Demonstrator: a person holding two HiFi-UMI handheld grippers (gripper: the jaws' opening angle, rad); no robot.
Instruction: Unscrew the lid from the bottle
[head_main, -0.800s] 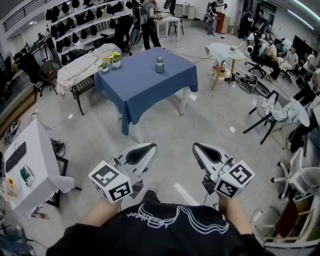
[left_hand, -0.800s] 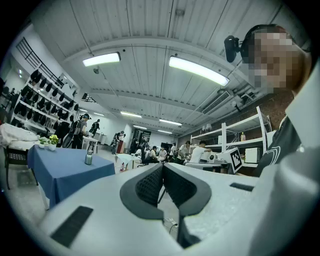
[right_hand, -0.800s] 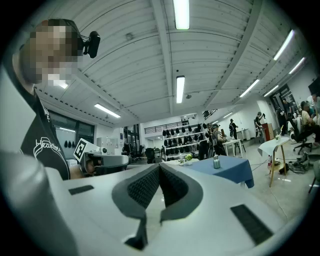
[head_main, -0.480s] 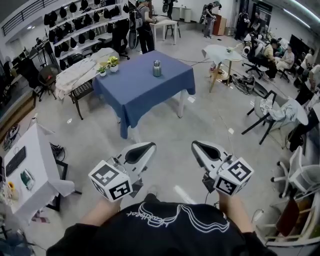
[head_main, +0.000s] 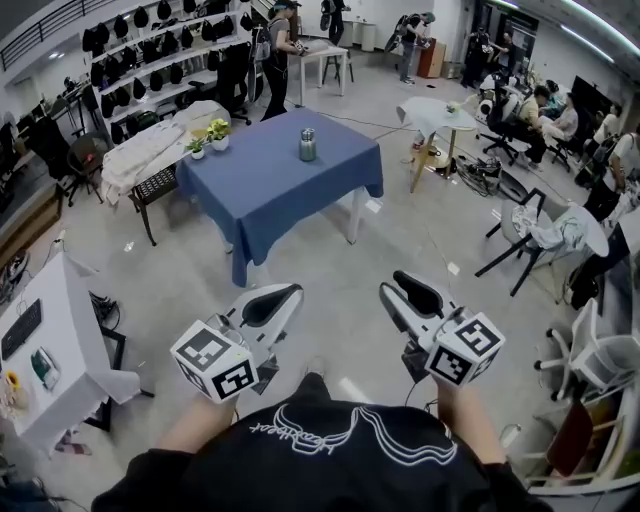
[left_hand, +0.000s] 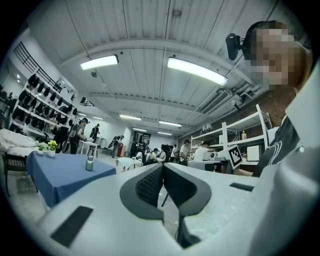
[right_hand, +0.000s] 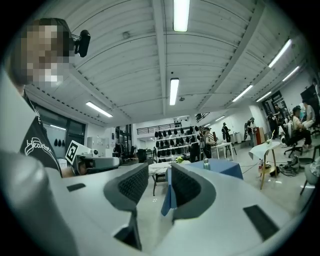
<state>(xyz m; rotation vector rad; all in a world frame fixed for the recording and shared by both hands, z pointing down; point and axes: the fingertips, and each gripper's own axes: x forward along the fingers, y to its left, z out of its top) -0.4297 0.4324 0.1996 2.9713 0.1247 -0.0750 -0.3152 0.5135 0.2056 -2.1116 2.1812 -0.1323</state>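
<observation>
A small metal bottle (head_main: 308, 145) with its lid on stands upright on a blue-clothed table (head_main: 270, 190), far ahead across the floor. It shows small in the left gripper view (left_hand: 90, 163) and in the right gripper view (right_hand: 205, 163). My left gripper (head_main: 287, 292) is held low in front of my body, jaws shut with nothing between them (left_hand: 162, 169). Beside it, my right gripper (head_main: 393, 286) has its jaws a little apart, and only the room shows through the gap (right_hand: 159, 175). Both grippers are well short of the table.
Two potted plants (head_main: 212, 130) sit on the blue table's far left corner. A white table (head_main: 55, 335) stands at my left, and a round white table (head_main: 440, 108) and chairs (head_main: 545, 235) at the right. Shelves (head_main: 150, 45) and several people line the back.
The blue table and bottle sit slightly lower and nearer in the head view. Both grippers keep their places in front of my body, jaws unchanged.
</observation>
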